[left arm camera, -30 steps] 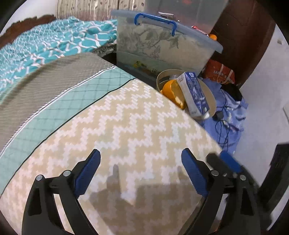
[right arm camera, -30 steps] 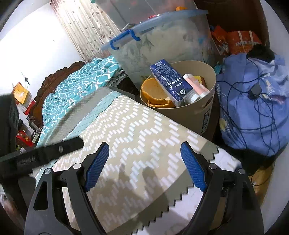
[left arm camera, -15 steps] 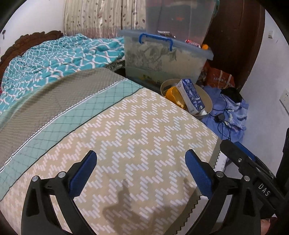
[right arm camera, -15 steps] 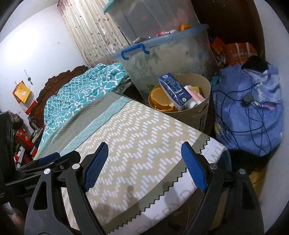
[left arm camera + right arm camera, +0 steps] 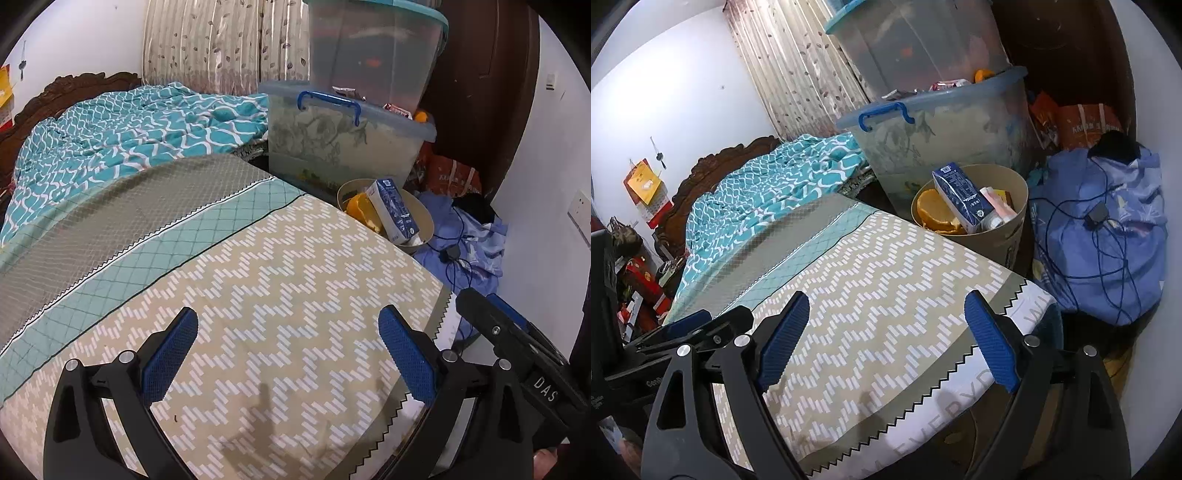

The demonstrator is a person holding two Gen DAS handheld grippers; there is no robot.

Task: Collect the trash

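We read "DAS" in white letters on the black body of the right claw (image 5: 543, 387), at four o'clock in the left wrist view. Along the white mattress edge (image 5: 964, 402), at six o'clock in the right wrist view, large grey letters run "EVERYD", cut off. The print on the blue carton (image 5: 962, 195) stays too small to read.

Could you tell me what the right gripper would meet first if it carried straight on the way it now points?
Most likely the zigzag-patterned bed cover: the open, empty right gripper points down at it, well short of the waste bin.
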